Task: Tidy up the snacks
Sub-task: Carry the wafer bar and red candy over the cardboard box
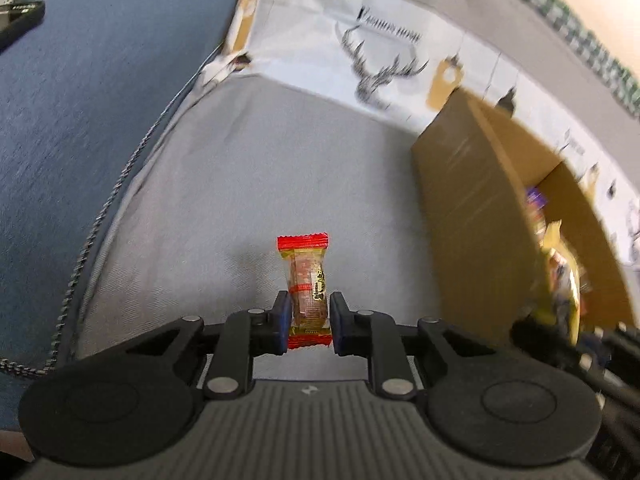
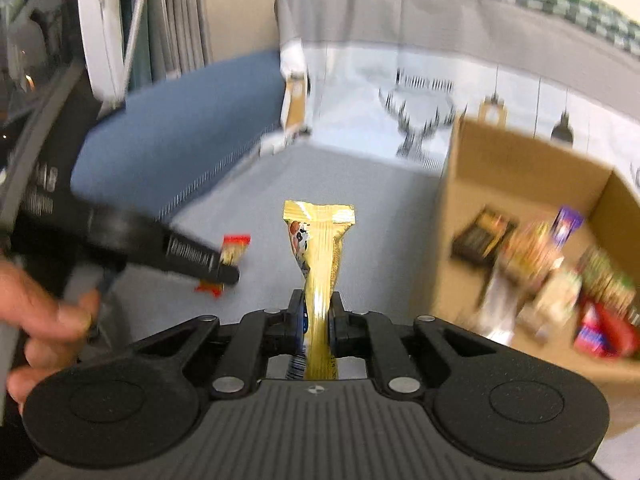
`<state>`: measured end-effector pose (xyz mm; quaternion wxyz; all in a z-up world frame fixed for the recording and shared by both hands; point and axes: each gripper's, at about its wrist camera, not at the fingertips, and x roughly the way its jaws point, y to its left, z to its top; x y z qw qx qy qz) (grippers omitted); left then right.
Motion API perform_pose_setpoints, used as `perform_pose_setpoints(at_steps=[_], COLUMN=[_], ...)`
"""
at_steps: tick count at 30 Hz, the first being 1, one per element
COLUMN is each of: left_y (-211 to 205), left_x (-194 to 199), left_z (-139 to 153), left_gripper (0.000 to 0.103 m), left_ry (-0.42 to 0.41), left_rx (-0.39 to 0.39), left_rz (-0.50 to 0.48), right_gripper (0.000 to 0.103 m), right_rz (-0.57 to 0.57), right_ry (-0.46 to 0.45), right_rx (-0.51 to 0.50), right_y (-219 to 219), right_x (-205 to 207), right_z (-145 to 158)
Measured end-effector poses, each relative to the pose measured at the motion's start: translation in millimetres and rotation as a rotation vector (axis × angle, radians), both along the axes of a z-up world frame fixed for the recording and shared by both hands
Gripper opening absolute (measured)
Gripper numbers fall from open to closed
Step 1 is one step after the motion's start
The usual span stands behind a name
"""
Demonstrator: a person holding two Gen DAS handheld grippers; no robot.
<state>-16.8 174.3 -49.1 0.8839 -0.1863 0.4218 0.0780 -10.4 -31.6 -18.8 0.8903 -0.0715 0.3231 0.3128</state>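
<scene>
The left gripper (image 1: 309,322) has its fingers (image 1: 282,320) clamped on a small red-ended candy (image 1: 306,284), which stands upright between them above the grey cloth (image 1: 240,184). The right gripper (image 2: 316,320) has its fingers (image 2: 340,322) clenched on a gold snack packet (image 2: 320,248), pinched narrow at the grip and fanning out above it. To the right of both stands an open cardboard box (image 2: 516,168), its near wall (image 1: 472,200) rising between the left gripper and the inside; in it lie more snacks (image 2: 560,280), blurred, among them a dark packet (image 2: 480,236), a purple one (image 2: 566,224) and red ones (image 2: 604,332). Behind the cloth stands a white panel printed with a deer head (image 1: 380,68), one corner torn down to brown card (image 1: 242,24). A blue cushion (image 1: 100,100) lies left of the cloth, with a braided cable (image 1: 100,220) along its edge. In the right wrist view the left gripper crosses from the left, a hand (image 2: 40,320) on it, the candy showing at its tip.
</scene>
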Motion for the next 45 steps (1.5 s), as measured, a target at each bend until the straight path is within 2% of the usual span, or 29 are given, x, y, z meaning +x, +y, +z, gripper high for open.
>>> perform_pose_setpoints(at_steps=[3, 6, 10, 13, 17, 23, 27, 32, 36, 40, 43, 45], left_y=[-9.3, -20.6, -33.6, -41.2, -56.2, -82.2, -97.3, -111.4, -130.1, -144.2, -148.4, -147.1], left_x=[2.9, 7.9, 12.3, 14.0, 16.1, 21.4, 29.6, 59.8, 87.6, 91.6, 94.4, 99.0], left_z=[8.9, 12.9, 19.8, 28.6, 39.1, 46.1, 61.5, 91.5, 108.3, 95.7, 77.3, 74.9], left_gripper=[0.022, 0.022, 0.022, 0.022, 0.022, 0.022, 0.022, 0.022, 0.022, 0.022, 0.022, 0.022], left_ry=[-0.038, -0.067, -0.107, -0.149, -0.208, -0.247, -0.269, -0.238, -0.289, -0.364, -0.312, -0.307], left_rx=[-0.017, -0.035, -0.045, -0.052, -0.053, -0.045, -0.023, -0.035, -0.041, -0.057, -0.067, -0.088], left_rz=[-0.013, -0.038, -0.056, -0.056, -0.072, -0.135, -0.187, -0.208, -0.247, -0.298, -0.312, -0.312], right_gripper=[0.011, 0.011, 0.011, 0.011, 0.011, 0.011, 0.011, 0.011, 0.011, 0.011, 0.011, 0.011], right_rz=[-0.014, -0.033, -0.079, -0.106, -0.15, -0.218, -0.272, -0.348, -0.406, -0.445, -0.456, -0.461], right_ry=[-0.032, -0.066, -0.077, -0.105, -0.136, -0.153, -0.159, -0.139, -0.121, -0.124, -0.126, -0.124], right_rx=[0.004, 0.0, 0.039, 0.105, 0.141, 0.135, 0.126, 0.138, 0.149, 0.158, 0.146, 0.135], right_y=[-18.0, -31.5, -49.5, -63.5, -82.0, -108.4, -126.7, -150.3, -164.2, -170.5, -171.0, -171.1], right_x=[13.5, 23.7, 30.6, 26.1, 24.1, 32.4, 37.7, 47.5, 52.5, 53.8, 55.3, 56.3], right_z=[22.8, 29.7, 30.9, 43.0, 51.7, 52.5, 48.3, 41.3, 37.2, 35.5, 33.0, 31.2])
